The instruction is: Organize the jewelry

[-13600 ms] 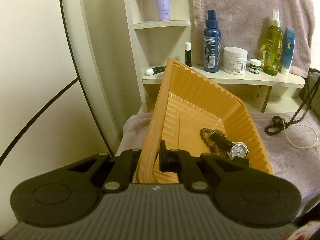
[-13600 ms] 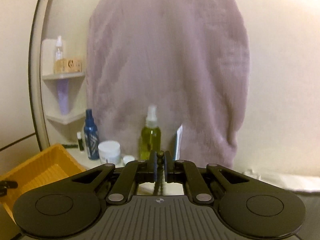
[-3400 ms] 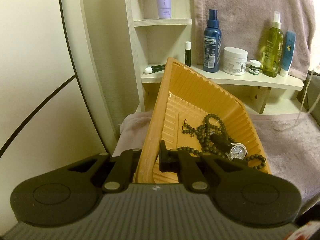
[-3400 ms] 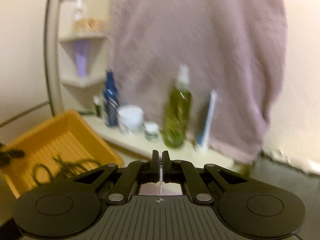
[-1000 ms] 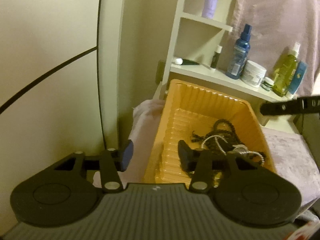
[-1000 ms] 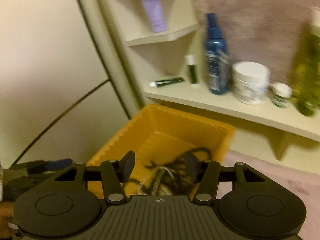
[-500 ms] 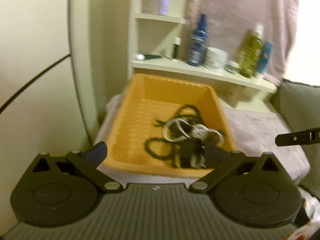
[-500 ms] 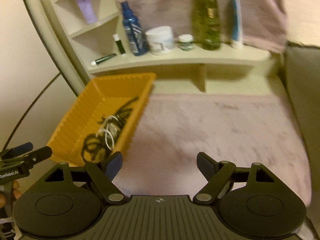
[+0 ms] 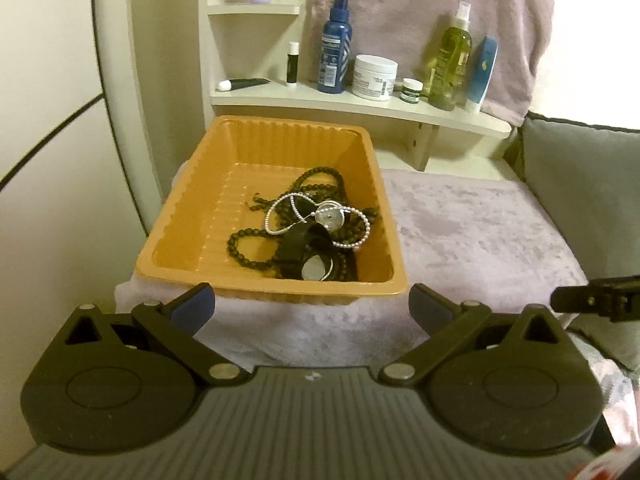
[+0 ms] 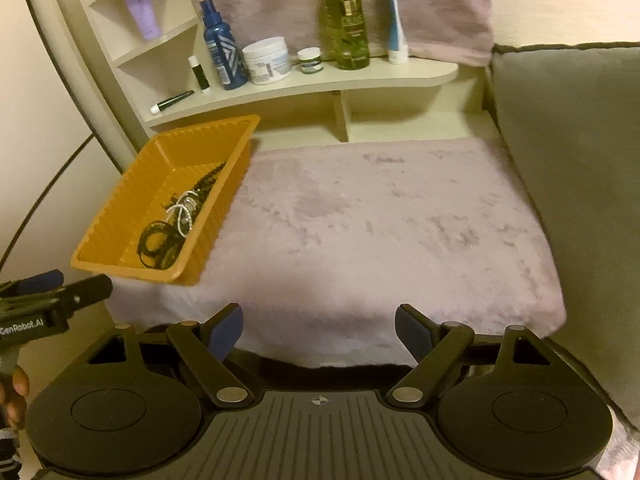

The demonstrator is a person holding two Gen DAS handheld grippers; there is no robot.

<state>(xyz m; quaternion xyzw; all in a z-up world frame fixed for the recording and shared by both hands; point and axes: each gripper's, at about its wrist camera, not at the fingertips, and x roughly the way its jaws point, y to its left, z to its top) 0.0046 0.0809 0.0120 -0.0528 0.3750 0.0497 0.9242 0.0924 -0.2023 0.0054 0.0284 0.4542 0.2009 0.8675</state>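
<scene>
Orange ribbed plastic tray [image 9: 256, 184]: sits on the pale lilac plush cover [image 9: 472, 232], centre of my left view, left of centre in my right view [image 10: 120, 216].
Jewelry: all inside the tray, heaped toward its right side in my left view; a dark beaded necklace [image 9: 256, 236], a silver beaded chain [image 9: 280, 208], a round silver-faced watch [image 9: 330, 216] and a black strap [image 9: 296, 248] lie tangled together.
Left tongs [image 9: 312, 304]: jaws spread wide, just opened, nothing between them; they hover at the tray's near edge, apart from it.
Right tongs [image 10: 318, 328]: also wide, just opened, empty, over the near edge of the plush cover, to the right of the tray.
Cream wooden shelf [image 9: 304, 100]: upper frame, behind the tray; carries a blue spray bottle [image 9: 334, 52], a white jar [image 9: 374, 78] and a green spray bottle [image 9: 450, 64].
Grey cushion [image 10: 568, 160]: right edge, beside the cover.
</scene>
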